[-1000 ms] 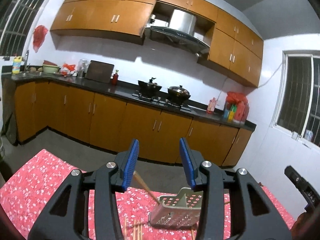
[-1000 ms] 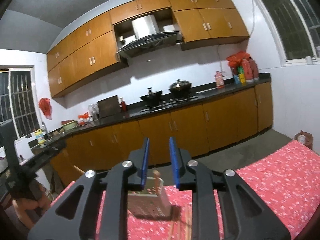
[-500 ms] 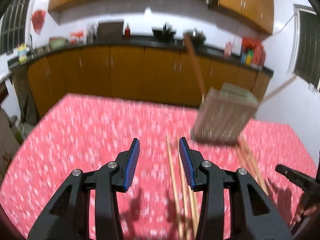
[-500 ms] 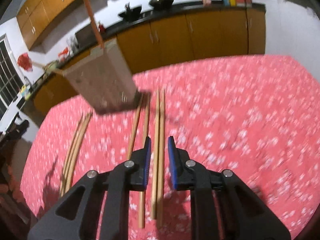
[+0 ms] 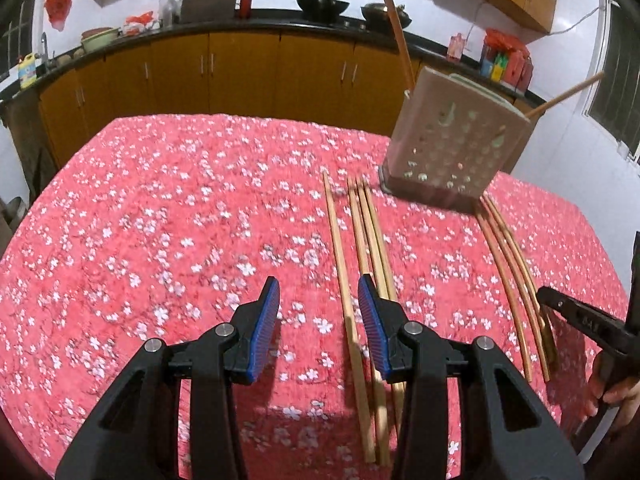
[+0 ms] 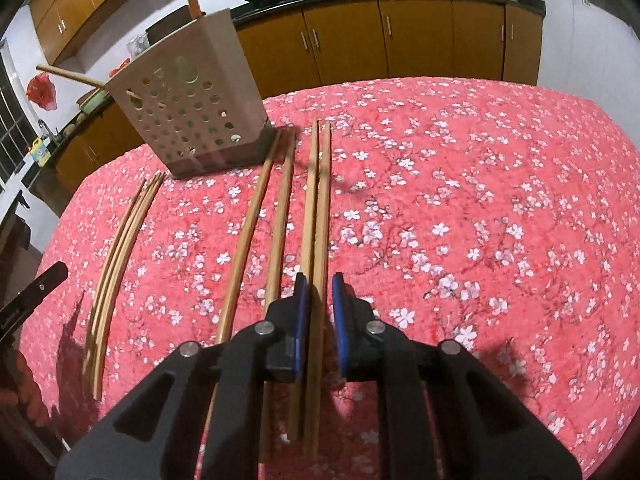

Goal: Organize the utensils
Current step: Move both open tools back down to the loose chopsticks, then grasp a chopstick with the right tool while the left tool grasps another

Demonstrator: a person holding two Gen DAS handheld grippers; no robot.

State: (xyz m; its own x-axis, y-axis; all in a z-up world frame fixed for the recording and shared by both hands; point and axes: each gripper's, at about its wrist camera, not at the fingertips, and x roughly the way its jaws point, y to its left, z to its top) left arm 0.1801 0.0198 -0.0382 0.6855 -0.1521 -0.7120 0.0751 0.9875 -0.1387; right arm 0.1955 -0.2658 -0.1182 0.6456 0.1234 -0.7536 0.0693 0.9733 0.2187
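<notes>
Near ends of the middle chopsticks (image 5: 370,360) pass beneath the left gripper (image 5: 318,320), hidden from the left wrist view. The chopstick pair (image 6: 316,240) vanishes under the right gripper (image 6: 320,312), whose jaws are closing around it; pad contact cannot be told. The upright chopstick (image 5: 394,24) in the perforated holder (image 5: 452,148) is cut off at the top edge.

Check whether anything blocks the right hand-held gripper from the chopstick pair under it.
Nothing visible does. The right hand-held gripper is closing with the chopstick pair already between its jaws; only bare tablecloth surrounds them.
</notes>
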